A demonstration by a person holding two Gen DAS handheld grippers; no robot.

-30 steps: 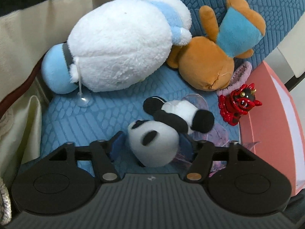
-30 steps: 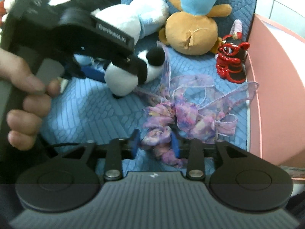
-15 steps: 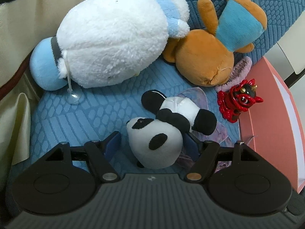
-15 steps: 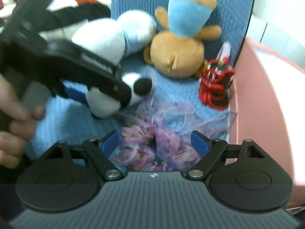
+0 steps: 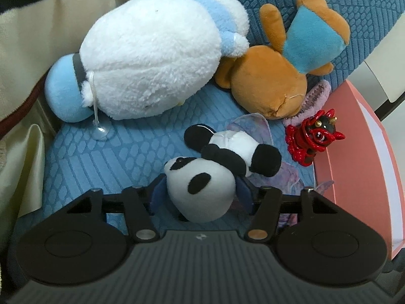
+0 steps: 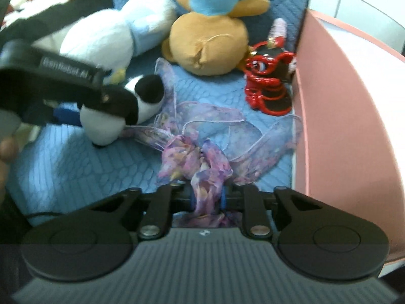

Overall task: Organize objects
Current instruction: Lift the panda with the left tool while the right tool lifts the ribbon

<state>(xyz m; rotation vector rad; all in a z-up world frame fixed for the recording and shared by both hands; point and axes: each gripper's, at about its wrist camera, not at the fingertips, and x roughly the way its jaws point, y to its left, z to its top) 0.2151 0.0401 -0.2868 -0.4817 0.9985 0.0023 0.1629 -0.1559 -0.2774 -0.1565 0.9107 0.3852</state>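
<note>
My left gripper (image 5: 200,192) is shut on the head of a small panda plush (image 5: 202,185), which lies on the blue quilted seat (image 5: 101,157). In the right wrist view the panda (image 6: 121,111) shows at the left under the left gripper's body. My right gripper (image 6: 207,200) is shut on a purple sheer ribbon bow (image 6: 202,162) whose loops spread over the seat toward the panda and the pink box.
A large white and light-blue plush (image 5: 152,65) and an orange bear plush (image 5: 268,86) lie at the back of the seat. A red and black figurine (image 5: 311,136) stands against a pink box (image 5: 354,152) on the right. Beige cloth (image 5: 20,76) hangs at the left.
My right gripper opened half a second ago and has now closed on the ribbon bow. My left gripper opened slightly around the panda's head, then closed on it again.
</note>
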